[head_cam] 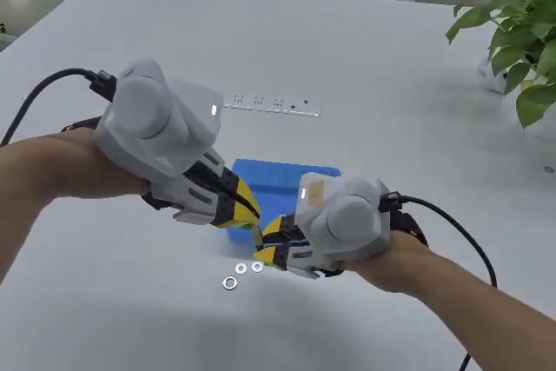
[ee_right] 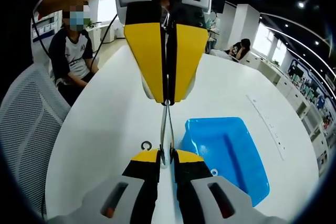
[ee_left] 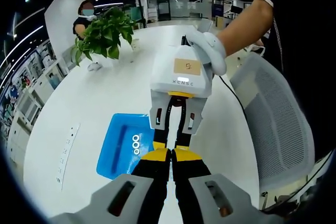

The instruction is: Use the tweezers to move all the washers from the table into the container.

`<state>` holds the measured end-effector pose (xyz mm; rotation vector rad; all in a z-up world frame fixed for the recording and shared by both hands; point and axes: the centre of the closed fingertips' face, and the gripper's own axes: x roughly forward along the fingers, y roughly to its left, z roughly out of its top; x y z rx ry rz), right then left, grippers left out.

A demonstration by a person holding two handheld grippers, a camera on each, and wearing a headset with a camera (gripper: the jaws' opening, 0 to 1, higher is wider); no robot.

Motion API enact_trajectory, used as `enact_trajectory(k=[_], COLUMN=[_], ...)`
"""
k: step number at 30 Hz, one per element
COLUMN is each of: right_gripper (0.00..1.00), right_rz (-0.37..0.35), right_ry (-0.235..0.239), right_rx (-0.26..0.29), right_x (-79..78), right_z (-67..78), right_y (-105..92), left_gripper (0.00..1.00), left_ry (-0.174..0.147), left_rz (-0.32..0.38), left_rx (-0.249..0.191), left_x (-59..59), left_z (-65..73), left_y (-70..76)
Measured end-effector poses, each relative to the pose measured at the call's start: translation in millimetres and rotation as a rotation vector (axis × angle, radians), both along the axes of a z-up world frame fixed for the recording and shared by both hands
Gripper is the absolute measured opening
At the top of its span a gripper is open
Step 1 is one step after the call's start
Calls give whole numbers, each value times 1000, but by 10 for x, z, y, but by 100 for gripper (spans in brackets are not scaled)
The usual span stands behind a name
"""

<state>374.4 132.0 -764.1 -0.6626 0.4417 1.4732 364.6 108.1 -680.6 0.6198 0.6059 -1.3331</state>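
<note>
My forearms come in low from both sides. The left tool [head_cam: 250, 213] angles down to the right and the right tool [head_cam: 268, 248] points back at it, their tips almost meeting just in front of the blue container [head_cam: 304, 173]. The tabletop [head_cam: 373, 58] lies open all round, with a plant [head_cam: 521, 32] at its far right edge. Both tools are pinched narrow on the tweezers [ee_right: 167, 124], one at each end. Three washers [head_cam: 241, 268] lie on the tabletop just beside the tips — others sit inside the container.
</note>
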Motion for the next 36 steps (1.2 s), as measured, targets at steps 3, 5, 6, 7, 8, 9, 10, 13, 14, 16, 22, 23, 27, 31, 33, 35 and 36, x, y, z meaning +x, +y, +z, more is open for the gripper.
enact_trajectory(k=[3, 5, 6, 7, 8, 9, 10, 13, 14, 16, 22, 23, 27, 31, 33, 35, 36], right_gripper=[12, 12, 12, 12, 12, 12, 12, 12, 12, 12, 12, 12, 12, 12, 12, 12, 11], right_rz=[1, 2, 2, 2, 3, 4, 6, 7, 6, 8, 7, 6, 0, -4, -8, -16, -19], right_ry=[10, 16, 18, 25, 28, 29, 32, 40, 43, 47, 55, 58, 67, 70, 77, 84, 86], right_rx=[-1, -2, -3, -2, -3, -3, -4, -6, -7, -8, -12, -12, -6, -2, 0, 4, 4], right_x=[-18, -31, -35, -44, -48, -53, -56, -59, -59, -61, -52, -52, -44, -33, -31, -26, -24], right_z=[-42, -75, -88, -104, -115, -125, -140, -175, -190, -209, -262, -269, -295, -303, -306, -307, -306], right_y=[10, 19, 23, 27, 32, 35, 40, 49, 52, 57, 51, 49, 45, 44, 43, 40, 40], left_gripper=[5, 5, 5, 5, 5, 5, 5, 5, 5, 5, 5, 5, 5, 5, 5, 5, 5], left_ry=[11, 18, 21, 24, 27, 29, 34, 39, 43, 47, 58, 60, 64, 62, 66, 64, 64], left_rz=[1, 1, 2, 2, 3, 3, 4, 6, 6, 5, 4, 5, 5, 5, 11, 16, 18], left_rx=[3, 5, 5, 6, 7, 7, 7, 8, 8, 9, 11, 11, 6, 0, -3, -4, -3], left_x=[-10, -14, -15, -19, -22, -24, -26, -22, -22, -20, -9, -7, 8, 35, 54, 74, 81], left_z=[-45, -77, -88, -104, -115, -125, -140, -173, -186, -205, -261, -268, -280, -276, -277, -278, -279], left_y=[11, 18, 19, 23, 26, 27, 31, 39, 38, 37, 32, 32, 19, 0, -5, -6, -5])
